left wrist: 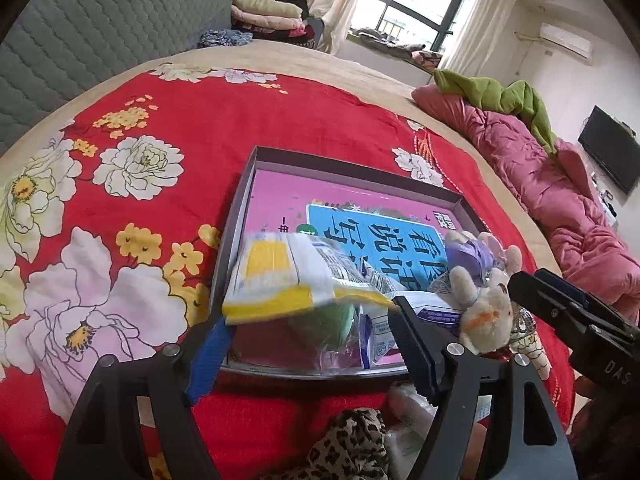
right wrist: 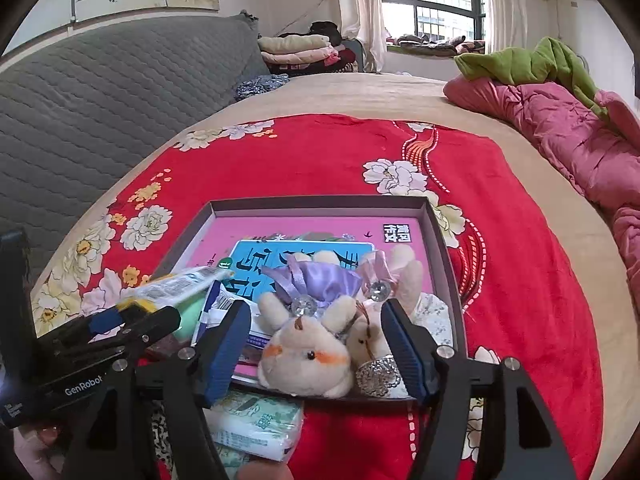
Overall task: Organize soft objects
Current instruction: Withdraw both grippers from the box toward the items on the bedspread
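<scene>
A shallow grey tray (left wrist: 352, 170) (right wrist: 320, 202) lies on the red floral blanket with a pink and blue book in it. My left gripper (left wrist: 308, 320) is open, and a yellow and white tissue pack (left wrist: 280, 276) sits between its fingers over the tray's near left corner. It also shows in the right wrist view (right wrist: 176, 286). A green soft thing (left wrist: 324, 320) lies under it. My right gripper (right wrist: 316, 312) is open around a pair of cream plush rabbits (right wrist: 308, 354) with a purple bow, at the tray's near right. The rabbits also show in the left wrist view (left wrist: 486, 304).
A leopard-print cloth (left wrist: 352, 444) and a green tissue pack (right wrist: 256, 424) lie on the blanket in front of the tray. A pink quilt (right wrist: 568, 132) with a green garment (right wrist: 524, 64) lies at the right. A grey headboard (right wrist: 100, 88) and folded blankets (right wrist: 296, 50) are behind.
</scene>
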